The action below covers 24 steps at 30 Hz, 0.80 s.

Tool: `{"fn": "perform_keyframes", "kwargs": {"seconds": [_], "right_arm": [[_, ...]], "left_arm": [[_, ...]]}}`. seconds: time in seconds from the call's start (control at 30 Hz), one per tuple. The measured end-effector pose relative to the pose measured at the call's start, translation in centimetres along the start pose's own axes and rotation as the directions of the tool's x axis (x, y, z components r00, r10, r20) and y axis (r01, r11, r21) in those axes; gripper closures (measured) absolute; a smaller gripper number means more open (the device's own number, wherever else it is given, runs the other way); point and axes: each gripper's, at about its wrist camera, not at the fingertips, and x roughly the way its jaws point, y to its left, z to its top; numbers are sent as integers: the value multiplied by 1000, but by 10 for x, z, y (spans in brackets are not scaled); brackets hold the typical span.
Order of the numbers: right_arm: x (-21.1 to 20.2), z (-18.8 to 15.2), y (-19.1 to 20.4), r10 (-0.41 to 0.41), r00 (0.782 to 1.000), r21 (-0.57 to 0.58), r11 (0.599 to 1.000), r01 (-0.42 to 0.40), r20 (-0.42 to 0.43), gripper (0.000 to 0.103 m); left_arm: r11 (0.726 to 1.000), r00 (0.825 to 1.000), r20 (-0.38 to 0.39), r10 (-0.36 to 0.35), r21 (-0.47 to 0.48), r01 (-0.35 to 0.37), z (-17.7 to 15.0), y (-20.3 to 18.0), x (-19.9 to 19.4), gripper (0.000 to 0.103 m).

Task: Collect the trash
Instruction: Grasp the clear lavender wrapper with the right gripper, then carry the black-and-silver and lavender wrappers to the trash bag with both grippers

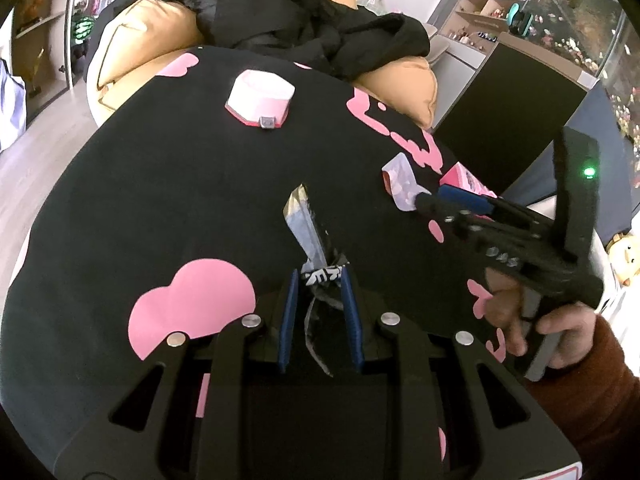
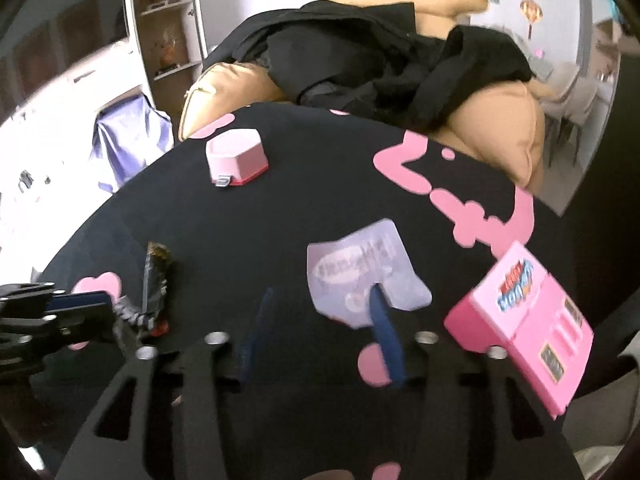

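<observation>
Two hand-held grippers work over one round table (image 1: 120, 208) draped in black cloth with pink cloud shapes. The left gripper (image 1: 320, 280) is clenched on one dark, crumpled foil wrapper (image 1: 306, 228), its twisted end pinched between the two blue pads while the rest of the wrapper sticks out toward 12 o'clock above the cloth; in the right wrist view the same wrapper (image 2: 154, 284) shows at 9 o'clock with the left gripper (image 2: 120, 312) clamped on its lower end. The right gripper (image 2: 320, 312) stands with its jaws parted and nothing pressed between them; its right blue finger (image 2: 380, 320) overlaps the lower edge of one flat, pale lilac wrapper (image 2: 360, 276) lying on the cloth, and the picture is too blurred to tell whether it touches. From the left wrist view that right gripper (image 1: 434, 196) reaches in from 3 o'clock, held by one hand (image 1: 532, 328) in a rust-brown sleeve, its tips at the pale wrapper (image 1: 400, 180). One pink box (image 2: 528, 328) with printed lettering sits at the table's edge toward 3 o'clock, just beside the pale wrapper. One pink-and-white hexagonal case (image 2: 236, 156) rests well apart near 11 o'clock. Beyond the table, one tan sofa (image 2: 500, 128) carries a heap of black clothing (image 2: 380, 60).
</observation>
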Motion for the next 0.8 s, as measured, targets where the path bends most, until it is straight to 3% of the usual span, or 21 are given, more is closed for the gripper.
{"fn": "perform_keyframes", "kwargs": {"seconds": [0.2, 0.27, 0.33, 0.4, 0.43, 0.5, 0.63, 0.8], "right_arm": [[26, 15, 17, -38, 999, -36, 999, 38, 11, 54], [36, 20, 20, -93, 996, -54, 994, 93, 8, 54], [44, 22, 20, -119, 993, -66, 991, 118, -7, 63], [49, 22, 15, -124, 991, -64, 991, 122, -39, 89], [46, 20, 10, -114, 992, -50, 993, 111, -49, 93], [34, 19, 6, -103, 994, -36, 994, 102, -28, 99], [-19, 16, -2, -60, 997, -7, 998, 60, 40, 100], [-74, 8, -12, -27, 995, 14, 1000, 26, 96, 100]], "left_arm": [[1000, 1000, 9, 0, -4, 0, -1, 5, -3, 82], [1000, 1000, 21, -7, -2, 7, -1, 5, -6, 82], [1000, 999, 27, -18, -6, 18, -1, 6, -10, 81], [1000, 999, 33, -23, -8, 23, -1, 7, -12, 77], [1000, 999, 37, -27, -9, 27, -1, 8, -14, 75], [999, 999, 39, -36, -10, 36, -1, 9, -15, 71], [999, 998, 42, -54, -2, 54, -1, 6, -16, 61], [999, 998, 38, -43, 8, 43, 0, -4, -10, 59]]}}
